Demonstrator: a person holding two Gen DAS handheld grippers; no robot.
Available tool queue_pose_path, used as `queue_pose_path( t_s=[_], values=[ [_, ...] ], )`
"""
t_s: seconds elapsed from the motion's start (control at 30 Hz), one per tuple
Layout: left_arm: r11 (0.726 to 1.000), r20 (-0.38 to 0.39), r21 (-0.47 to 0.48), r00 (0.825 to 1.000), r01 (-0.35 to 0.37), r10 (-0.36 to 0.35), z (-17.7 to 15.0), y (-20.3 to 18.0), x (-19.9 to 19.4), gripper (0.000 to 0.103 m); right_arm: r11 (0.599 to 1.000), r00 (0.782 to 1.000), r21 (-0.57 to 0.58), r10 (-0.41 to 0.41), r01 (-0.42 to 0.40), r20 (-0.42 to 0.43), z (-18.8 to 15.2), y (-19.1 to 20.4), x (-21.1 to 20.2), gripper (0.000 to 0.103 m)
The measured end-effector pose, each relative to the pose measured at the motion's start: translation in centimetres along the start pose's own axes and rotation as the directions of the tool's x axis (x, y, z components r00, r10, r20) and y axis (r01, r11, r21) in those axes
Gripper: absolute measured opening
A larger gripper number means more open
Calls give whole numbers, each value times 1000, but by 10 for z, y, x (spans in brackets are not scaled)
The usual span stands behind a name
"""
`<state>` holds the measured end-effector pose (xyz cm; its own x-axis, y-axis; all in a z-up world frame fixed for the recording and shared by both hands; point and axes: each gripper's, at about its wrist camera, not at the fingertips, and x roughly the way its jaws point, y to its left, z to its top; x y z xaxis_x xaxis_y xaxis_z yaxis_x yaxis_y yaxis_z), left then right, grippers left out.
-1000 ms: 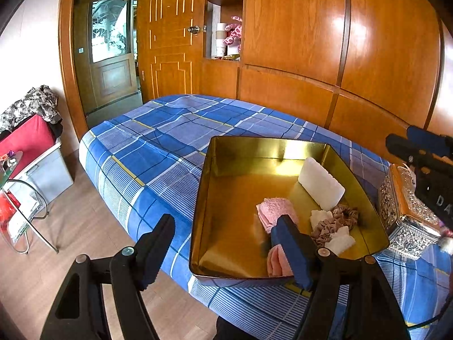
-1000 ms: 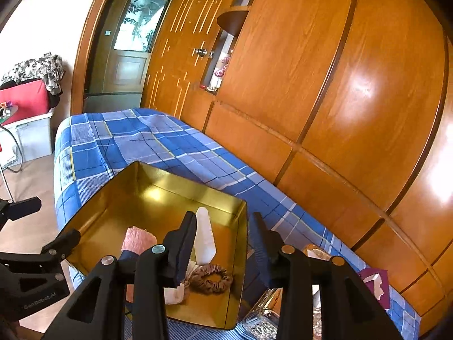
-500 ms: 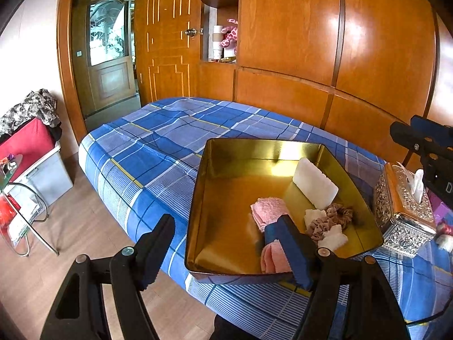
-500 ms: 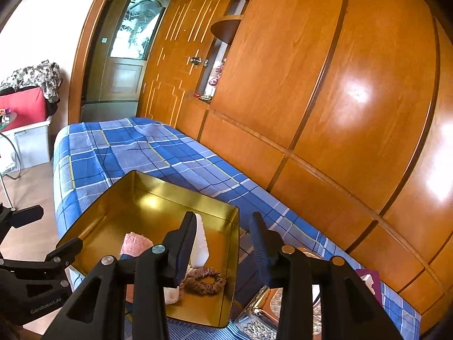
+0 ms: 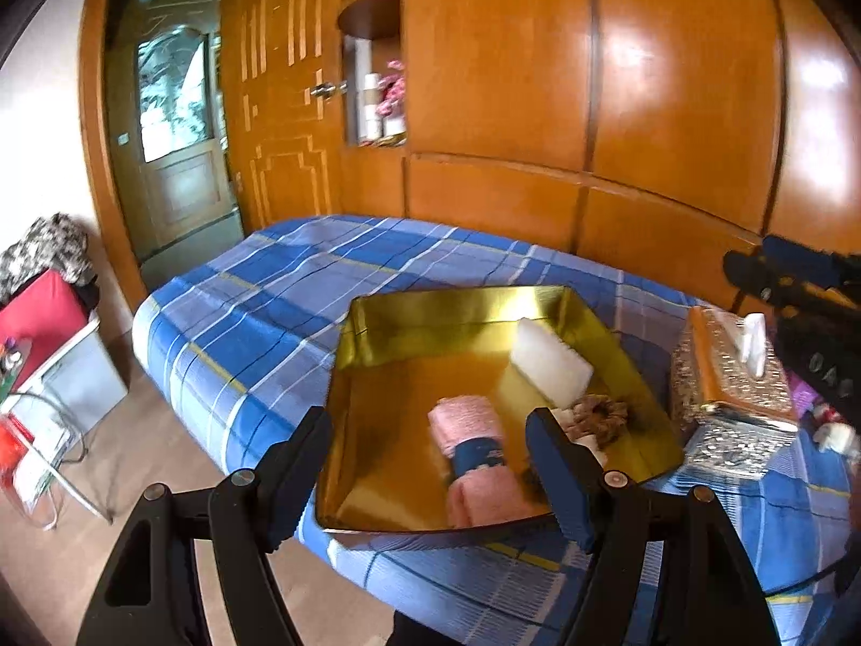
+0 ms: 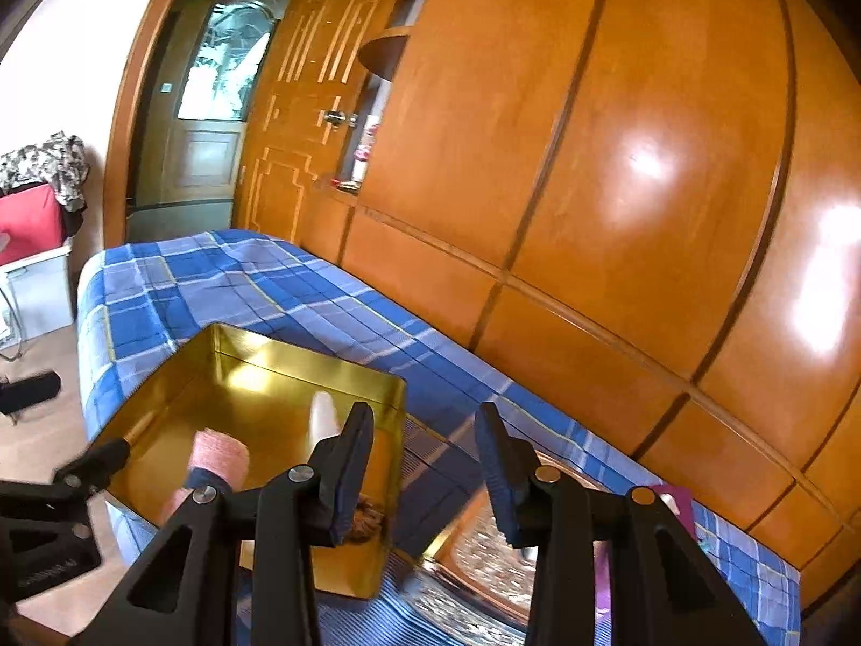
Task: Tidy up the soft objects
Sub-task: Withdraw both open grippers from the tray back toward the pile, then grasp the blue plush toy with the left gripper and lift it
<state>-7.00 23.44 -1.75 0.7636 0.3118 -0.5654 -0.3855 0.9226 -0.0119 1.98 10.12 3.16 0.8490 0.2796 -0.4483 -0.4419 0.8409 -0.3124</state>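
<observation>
Both empty, jaws apart. Left gripper [image 5: 430, 479] hangs above tray's [image 5: 452, 301] near edge; pink roll [image 5: 476, 465] dead ahead, long axis along the fingers. Right gripper [image 6: 425, 463] sits off tray's right edge.

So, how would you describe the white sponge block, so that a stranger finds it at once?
On the blue plaid bed lies an open gold tin, left of a silver tissue box. The white sponge block leans in the tin's far right corner. It is plain white and brick-shaped, unlike the pink towel roll and the brown scrunchie nearer the front.
</observation>
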Motion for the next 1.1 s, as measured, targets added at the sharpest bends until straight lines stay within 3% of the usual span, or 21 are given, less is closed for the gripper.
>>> queue_pose_path(
  t_s=[0.2,0.37,0.43,0.57,0.77,0.93,1.03,1.1],
  values=[
    [994,28,81,996,77,-80,10,-36,-12,77,997,998,48,-59,60,-29,-23,-37,-3,39],
    [967,42,191,983,168,-179,17,-80,-24,77,977,988,149,-143,151,-64,-52,-100,-13,39],
    [949,39,236,973,210,-225,21,-100,-28,77,961,978,189,-185,202,-100,-66,-131,-15,39],
    [884,17,355,944,303,-331,25,-148,-40,77,917,941,238,-278,320,-192,-99,-190,-19,39],
    [785,-30,464,893,410,-449,23,-208,-54,77,802,849,322,-389,503,-358,-163,-286,-30,39],
    [711,-83,524,858,469,-506,17,-255,-58,77,673,763,393,-426,626,-486,-220,-355,-35,39],
    [666,-116,559,842,493,-526,11,-284,-60,77,583,738,471,-399,662,-543,-256,-388,-39,39],
    [641,-133,578,833,505,-536,7,-298,-62,77,520,740,538,-351,664,-574,-274,-402,-42,39]
  ],
)
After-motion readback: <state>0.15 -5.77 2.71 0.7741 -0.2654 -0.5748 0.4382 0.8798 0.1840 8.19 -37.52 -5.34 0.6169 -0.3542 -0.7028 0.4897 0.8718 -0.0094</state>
